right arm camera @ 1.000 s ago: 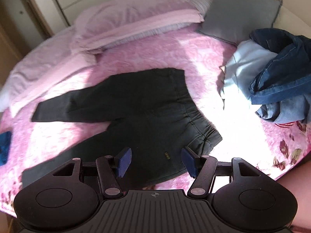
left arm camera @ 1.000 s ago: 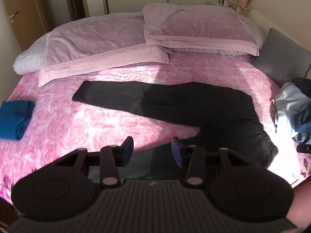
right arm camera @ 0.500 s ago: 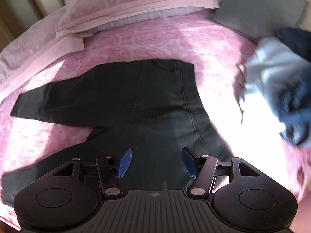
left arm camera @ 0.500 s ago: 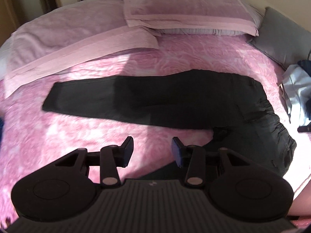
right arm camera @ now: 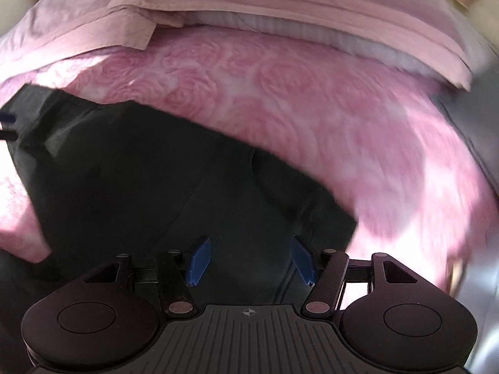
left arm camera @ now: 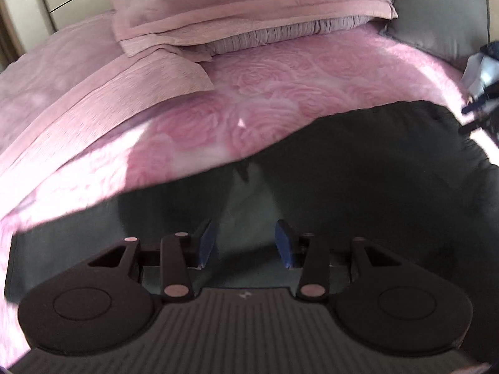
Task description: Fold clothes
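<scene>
I hold my left hand-held gripper (left arm camera: pixel 244 243) low over the dark pants (left arm camera: pixel 358 180). Its two blue fingers (left arm camera: pixel 206 243) are wide apart and nothing is between them. The dark cloth fills the space just under them.

My right hand-held gripper (right arm camera: pixel 249 260) is low over the same dark pants (right arm camera: pixel 156 168). Its blue fingers (right arm camera: pixel 199 260) are wide apart too, and they hold nothing. I can see a long seam in the cloth running up from between them.

The pants lie spread flat on the bed, on a pink blanket with roses (left arm camera: pixel 296 93). Behind them, at the head of the bed, are pale pink pillows (left arm camera: pixel 243 9). A grey cushion (left arm camera: pixel 443 18) leans at the far right in my left view. Near it, at the edge, there is something light blue and dark; I think it is more clothes (left arm camera: pixel 482 68), but it is too blurry to be sure.
</scene>
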